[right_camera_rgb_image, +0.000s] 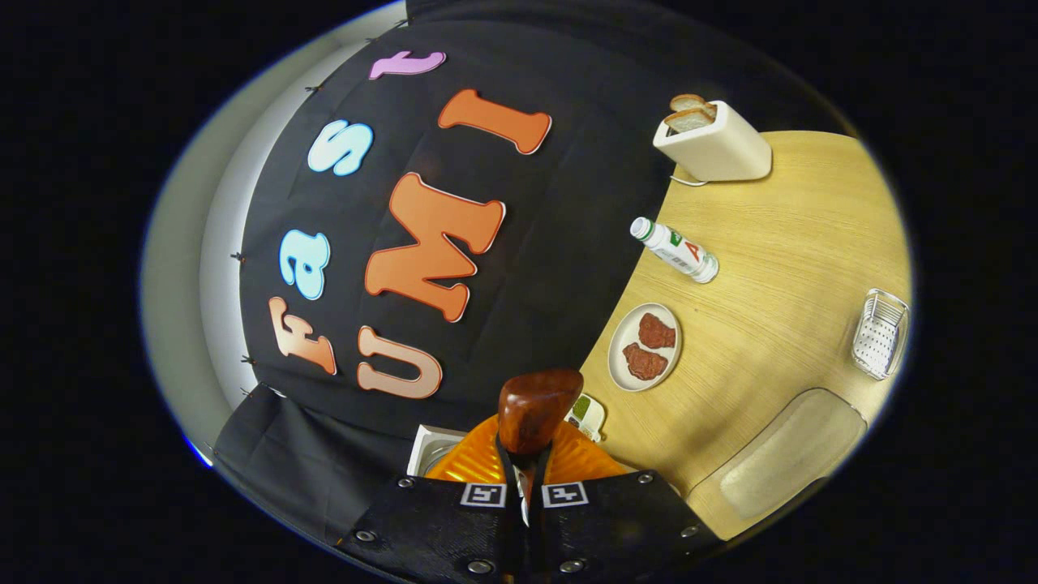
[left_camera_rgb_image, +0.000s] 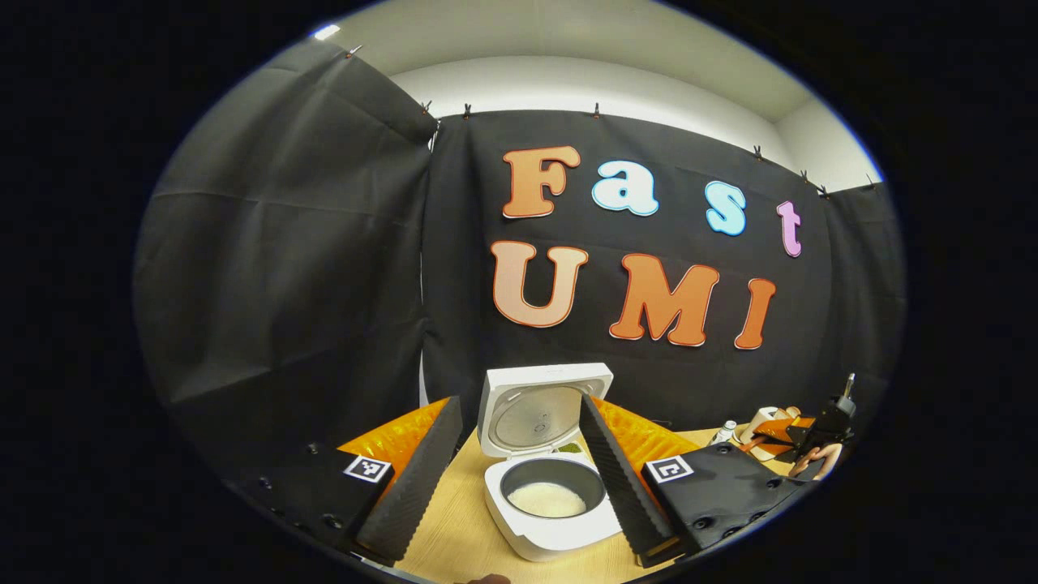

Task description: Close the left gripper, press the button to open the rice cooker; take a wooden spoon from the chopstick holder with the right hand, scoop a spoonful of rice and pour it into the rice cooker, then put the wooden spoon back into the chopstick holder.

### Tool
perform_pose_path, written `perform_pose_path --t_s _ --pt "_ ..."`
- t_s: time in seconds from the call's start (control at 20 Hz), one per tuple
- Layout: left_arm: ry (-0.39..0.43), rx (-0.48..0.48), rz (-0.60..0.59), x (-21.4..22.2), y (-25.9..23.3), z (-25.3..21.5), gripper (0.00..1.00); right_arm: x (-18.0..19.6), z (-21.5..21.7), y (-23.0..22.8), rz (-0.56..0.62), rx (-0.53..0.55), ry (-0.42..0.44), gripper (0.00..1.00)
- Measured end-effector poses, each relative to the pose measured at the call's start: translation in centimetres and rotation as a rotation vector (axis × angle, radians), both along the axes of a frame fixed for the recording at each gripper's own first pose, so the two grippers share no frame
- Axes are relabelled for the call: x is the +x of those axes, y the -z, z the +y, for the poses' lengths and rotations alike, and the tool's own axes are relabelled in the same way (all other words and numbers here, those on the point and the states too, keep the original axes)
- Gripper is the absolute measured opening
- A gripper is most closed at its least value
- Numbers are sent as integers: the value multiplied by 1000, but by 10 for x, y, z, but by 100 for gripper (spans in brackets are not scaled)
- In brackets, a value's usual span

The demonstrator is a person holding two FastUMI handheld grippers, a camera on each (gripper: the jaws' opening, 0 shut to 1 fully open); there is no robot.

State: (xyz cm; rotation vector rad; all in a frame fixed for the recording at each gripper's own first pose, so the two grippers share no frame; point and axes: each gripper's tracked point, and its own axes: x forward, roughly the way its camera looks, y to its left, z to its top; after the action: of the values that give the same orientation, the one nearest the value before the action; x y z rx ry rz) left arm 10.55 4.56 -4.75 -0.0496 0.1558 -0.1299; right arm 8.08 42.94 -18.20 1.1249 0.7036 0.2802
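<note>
Where toaster (right_camera_rgb_image: 718, 146) stands, bottle (right_camera_rgb_image: 677, 251) lies near.

Glossy wooden spoon (right_camera_rgb_image: 536, 410); matt wood-grain table (right_camera_rgb_image: 778, 268).

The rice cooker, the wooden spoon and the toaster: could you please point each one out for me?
rice cooker (left_camera_rgb_image: 542, 542): left gripper view, front of its white base, below the pot.
wooden spoon (right_camera_rgb_image: 535, 410): right gripper view, the bowl of the spoon, above the fingers.
toaster (right_camera_rgb_image: 722, 150): right gripper view, its cream side wall.
</note>
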Motion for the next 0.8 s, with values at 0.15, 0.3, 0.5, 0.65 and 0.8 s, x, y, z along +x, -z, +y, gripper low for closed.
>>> perform_pose_path --t_s 0.15,0.3,0.5,0.65,0.8 --pt "-12 7 6 3 5 9 99 11 26 -14 -29 -13 -25 2" --pt "-15 16 11 1 7 11 100 17 54 -19 -50 -39 -52 2" --pt "-11 14 15 1 3 19 98 23 91 -23 -95 -111 -94 2" --pt "-17 27 14 1 5 21 99 20 113 -28 -150 -184 -132 2" --pt "-22 28 16 2 8 22 99 17 131 -32 -204 -244 -169 2"
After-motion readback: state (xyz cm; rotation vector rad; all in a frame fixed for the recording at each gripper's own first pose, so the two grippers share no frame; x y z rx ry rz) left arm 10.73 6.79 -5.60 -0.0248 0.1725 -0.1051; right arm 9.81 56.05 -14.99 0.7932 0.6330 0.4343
